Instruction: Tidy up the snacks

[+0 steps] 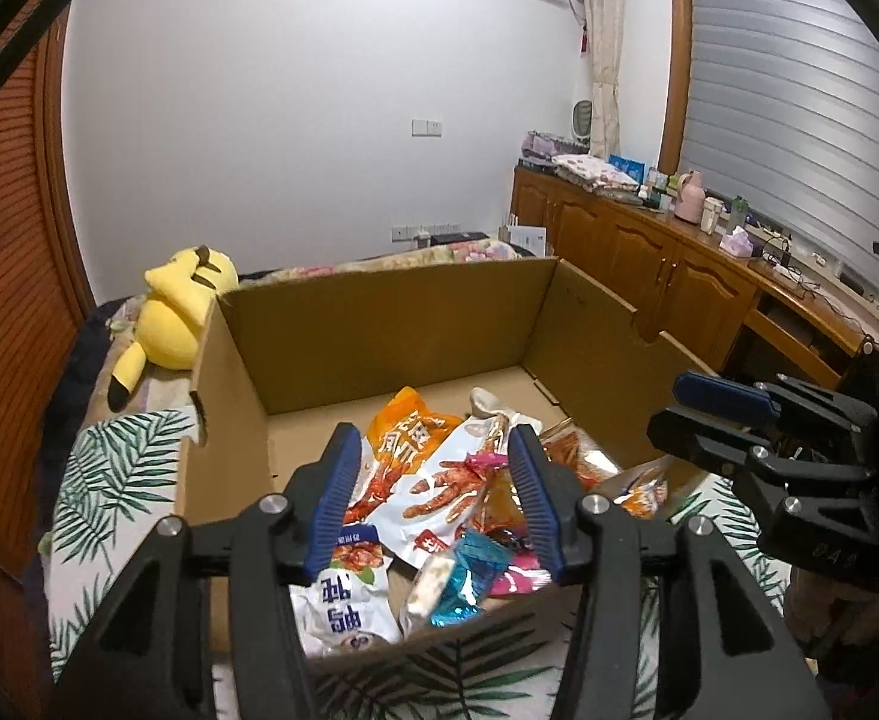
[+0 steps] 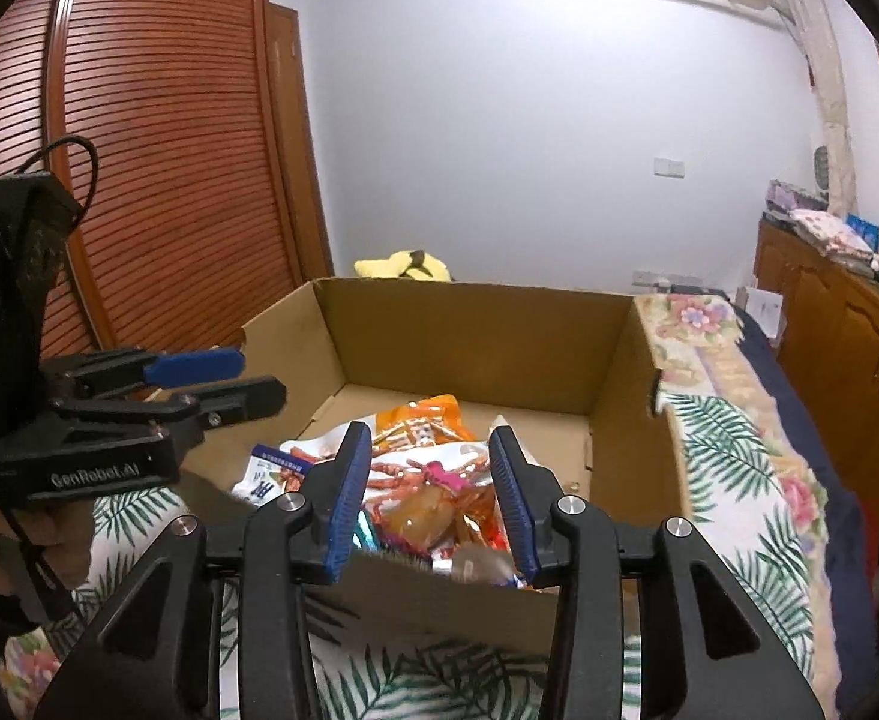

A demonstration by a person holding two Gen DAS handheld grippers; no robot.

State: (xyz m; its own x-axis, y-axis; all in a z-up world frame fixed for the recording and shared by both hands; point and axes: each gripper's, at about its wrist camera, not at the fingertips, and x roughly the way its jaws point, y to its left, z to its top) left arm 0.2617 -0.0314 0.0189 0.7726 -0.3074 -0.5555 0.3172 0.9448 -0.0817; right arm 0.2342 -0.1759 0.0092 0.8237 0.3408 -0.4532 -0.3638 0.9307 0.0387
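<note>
An open cardboard box (image 1: 391,330) (image 2: 469,336) stands on the bed with a pile of snack packets in its near part. On top lie an orange packet (image 1: 406,426) (image 2: 424,414) and a white packet printed with chicken feet (image 1: 439,498). A white packet with blue lettering (image 1: 343,606) and a blue foil wrapper (image 1: 463,582) lie by the near wall. My left gripper (image 1: 433,438) (image 2: 259,378) hangs open above the pile, nothing between its pads. My right gripper (image 2: 429,438) (image 1: 679,408) is open too, above the box's near edge, holding nothing.
A yellow plush toy (image 1: 169,312) (image 2: 403,264) lies behind the box. The leaf-print bedspread (image 1: 115,468) (image 2: 733,456) surrounds it. Wooden cabinets (image 1: 649,264) with clutter on top run along the right. A louvred wardrobe door (image 2: 169,150) stands on the left.
</note>
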